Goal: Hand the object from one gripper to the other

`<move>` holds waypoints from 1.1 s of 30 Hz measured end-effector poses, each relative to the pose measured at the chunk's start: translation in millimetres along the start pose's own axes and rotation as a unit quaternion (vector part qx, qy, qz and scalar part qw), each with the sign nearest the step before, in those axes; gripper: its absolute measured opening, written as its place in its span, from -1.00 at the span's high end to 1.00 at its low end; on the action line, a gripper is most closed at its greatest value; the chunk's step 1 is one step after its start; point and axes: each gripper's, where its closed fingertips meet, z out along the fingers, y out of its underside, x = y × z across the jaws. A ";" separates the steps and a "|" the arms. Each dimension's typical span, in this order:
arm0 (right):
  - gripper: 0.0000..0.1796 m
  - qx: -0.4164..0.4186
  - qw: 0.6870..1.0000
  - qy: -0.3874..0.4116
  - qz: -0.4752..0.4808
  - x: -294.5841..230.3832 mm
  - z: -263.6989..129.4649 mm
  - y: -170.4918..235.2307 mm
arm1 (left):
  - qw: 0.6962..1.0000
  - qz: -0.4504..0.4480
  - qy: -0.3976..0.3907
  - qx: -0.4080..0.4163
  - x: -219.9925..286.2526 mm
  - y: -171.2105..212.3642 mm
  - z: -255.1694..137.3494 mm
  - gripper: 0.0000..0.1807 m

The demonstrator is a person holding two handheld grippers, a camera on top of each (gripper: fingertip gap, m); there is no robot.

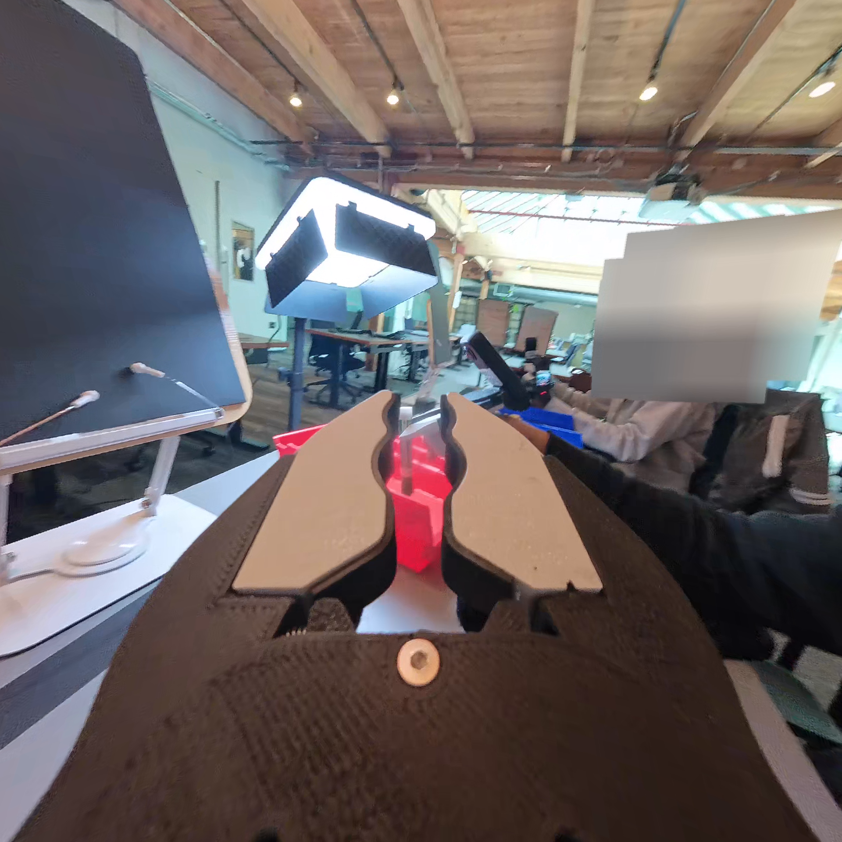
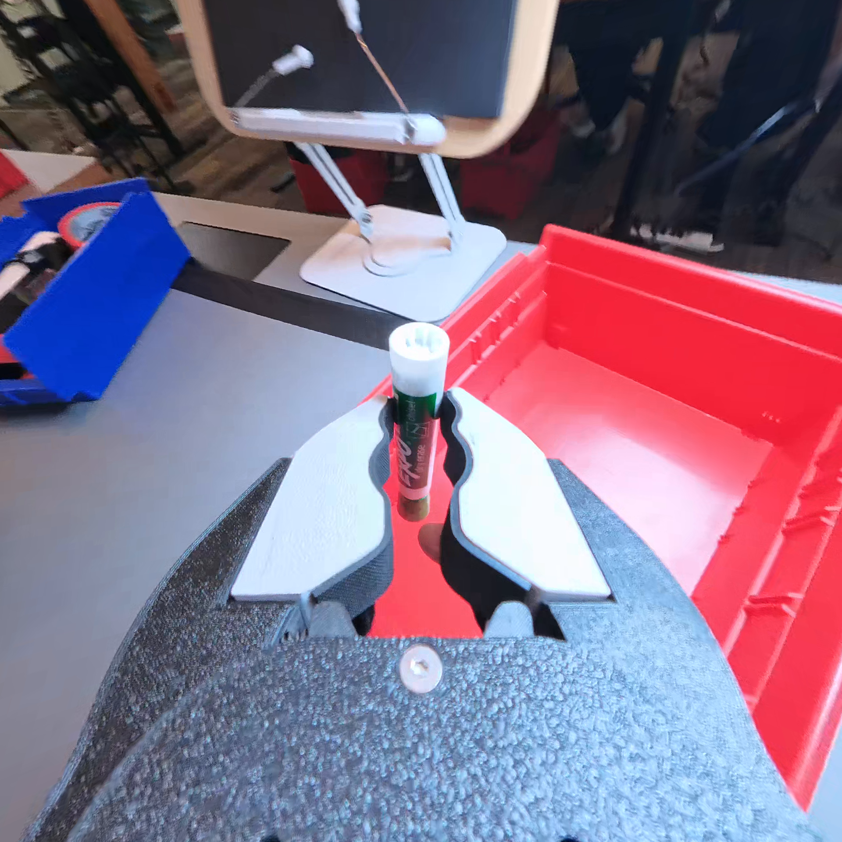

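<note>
1. The grey tabletop fills the right wrist view, with a black panel on a white folding stand at the back. An open blue plastic bin sits off to the left.
2. An empty red plastic bin sits directly under my work. If the grip slips, I expect the object to fall in or bounce off the rim.
3. My right gripper is clenched on the object, and only its fingertips pinch the barrel. A sideways nudge from the other tool could pivot it loose.
4. My left gripper has its jaws narrowly apart and seems to grasp nothing. I think that gap is tight for receiving, so a misaligned approach could knock the object.
5. The object is a green-labelled marker with a white end. It stands upright with its white end above the right fingertips. In the left wrist view it appears thin and beyond the tips, lined up with the gap.
</note>
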 end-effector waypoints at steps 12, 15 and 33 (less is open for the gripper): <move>0.76 -0.114 0.981 0.073 0.142 82.3 102.5 21.3 | 0.993 0.093 -0.053 -0.054 -8.8 15.9 2.6 0.89; 0.74 -0.122 0.977 0.085 0.151 91.7 118.6 25.6 | 0.991 0.102 -0.060 -0.056 -12.4 13.9 -0.4 0.88; 0.96 0.312 0.929 -0.040 -0.197 -113.8 -40.7 -67.4 | 0.922 0.234 -0.292 -0.096 -83.6 -41.1 -81.4 0.86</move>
